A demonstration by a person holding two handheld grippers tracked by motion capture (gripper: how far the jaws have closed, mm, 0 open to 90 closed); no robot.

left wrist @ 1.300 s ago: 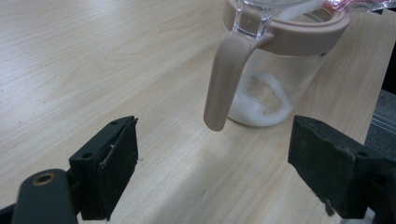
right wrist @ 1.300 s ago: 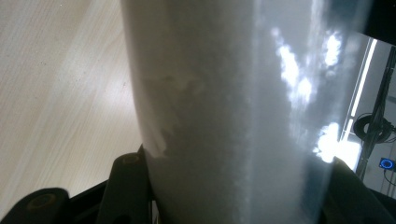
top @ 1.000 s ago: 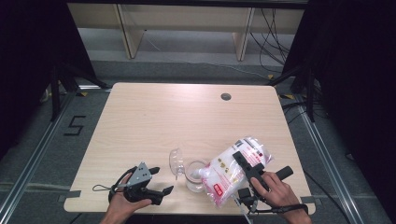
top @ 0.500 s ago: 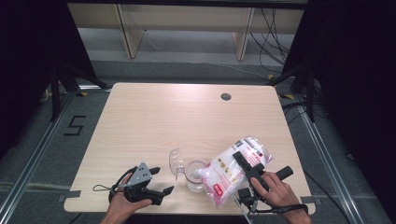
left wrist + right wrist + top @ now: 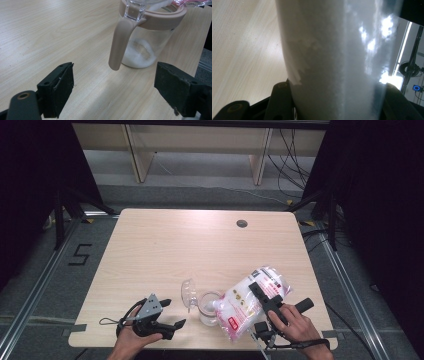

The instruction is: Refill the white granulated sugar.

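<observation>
Right gripper (image 5: 261,296): jaws half closed, clamped on bag (image 5: 250,301) of white powder, tilted with its mouth over the jug (image 5: 210,307) just to its left. Left gripper (image 5: 172,313): jaws wide apart, holding nothing; jug handle (image 5: 120,45) just ahead of them, untouched. All on table (image 5: 165,245).
</observation>
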